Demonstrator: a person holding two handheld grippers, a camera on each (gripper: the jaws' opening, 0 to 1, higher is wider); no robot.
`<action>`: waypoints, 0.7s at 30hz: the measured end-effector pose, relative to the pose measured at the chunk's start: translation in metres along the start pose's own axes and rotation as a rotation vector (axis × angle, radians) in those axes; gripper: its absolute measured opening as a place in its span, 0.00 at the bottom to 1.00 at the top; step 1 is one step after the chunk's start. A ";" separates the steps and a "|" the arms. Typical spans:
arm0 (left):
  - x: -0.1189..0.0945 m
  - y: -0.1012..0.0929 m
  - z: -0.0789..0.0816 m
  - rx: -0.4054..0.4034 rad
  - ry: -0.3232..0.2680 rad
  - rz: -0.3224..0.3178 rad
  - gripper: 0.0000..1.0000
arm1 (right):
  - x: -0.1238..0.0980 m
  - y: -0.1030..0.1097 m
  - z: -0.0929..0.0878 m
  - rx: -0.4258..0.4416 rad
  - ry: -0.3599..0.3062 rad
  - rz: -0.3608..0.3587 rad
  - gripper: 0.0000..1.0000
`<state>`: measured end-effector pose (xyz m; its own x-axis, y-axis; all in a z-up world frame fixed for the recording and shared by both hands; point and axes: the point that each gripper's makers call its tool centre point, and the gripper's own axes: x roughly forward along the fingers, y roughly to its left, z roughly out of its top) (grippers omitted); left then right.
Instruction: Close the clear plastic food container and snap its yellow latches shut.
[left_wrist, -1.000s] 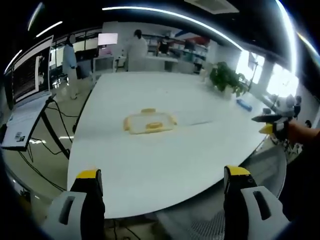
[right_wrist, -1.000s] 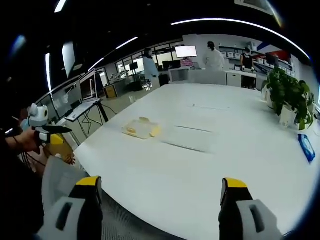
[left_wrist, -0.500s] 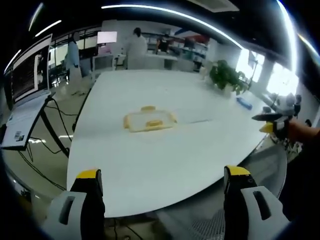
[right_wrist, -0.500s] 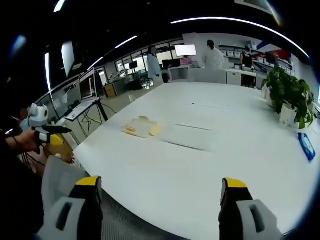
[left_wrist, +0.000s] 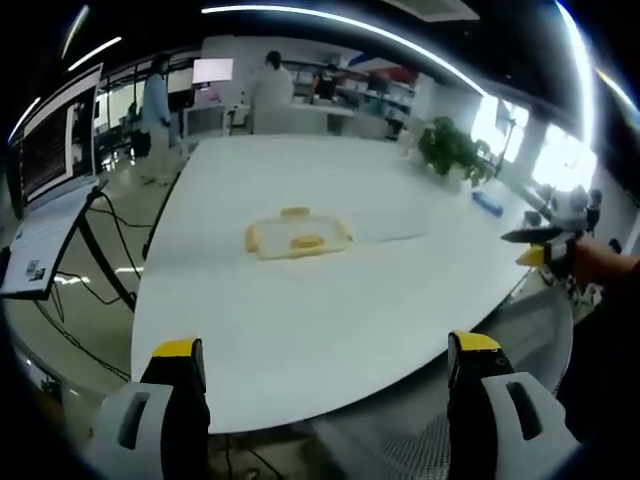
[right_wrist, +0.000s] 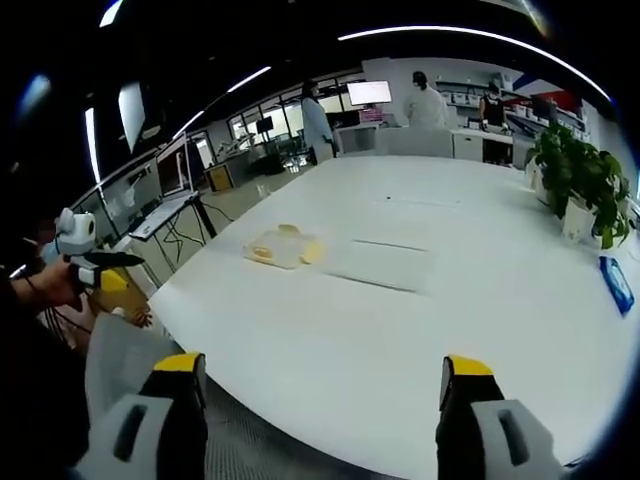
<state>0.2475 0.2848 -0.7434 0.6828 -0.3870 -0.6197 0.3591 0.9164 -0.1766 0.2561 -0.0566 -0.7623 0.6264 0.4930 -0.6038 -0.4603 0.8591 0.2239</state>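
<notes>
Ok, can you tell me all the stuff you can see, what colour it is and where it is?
table: one, white, large, in front of both grippers
food container: one, clear with yellow latches, on the table toward its left side
potted plant: one, green, far right end of the table
blue thing: one, flat, on the table near the plant
people in pale coats: several, standing at the far end of the room
left gripper: yellow-tipped jaws, apart, short of the table
right gripper: yellow-tipped jaws, apart, at the table edge
</notes>
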 end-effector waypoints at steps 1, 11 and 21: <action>0.000 0.000 0.000 0.000 0.000 -0.001 0.99 | 0.000 0.000 0.000 0.002 0.001 -0.002 0.99; 0.002 0.003 -0.004 0.009 0.018 -0.008 0.99 | -0.002 -0.002 0.001 0.014 -0.008 -0.017 1.00; 0.006 0.004 -0.006 0.029 0.043 -0.020 0.99 | -0.001 -0.003 0.001 0.030 -0.021 -0.036 1.00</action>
<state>0.2492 0.2868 -0.7525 0.6477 -0.4002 -0.6483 0.3913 0.9049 -0.1677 0.2571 -0.0600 -0.7617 0.6554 0.4644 -0.5956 -0.4185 0.8798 0.2254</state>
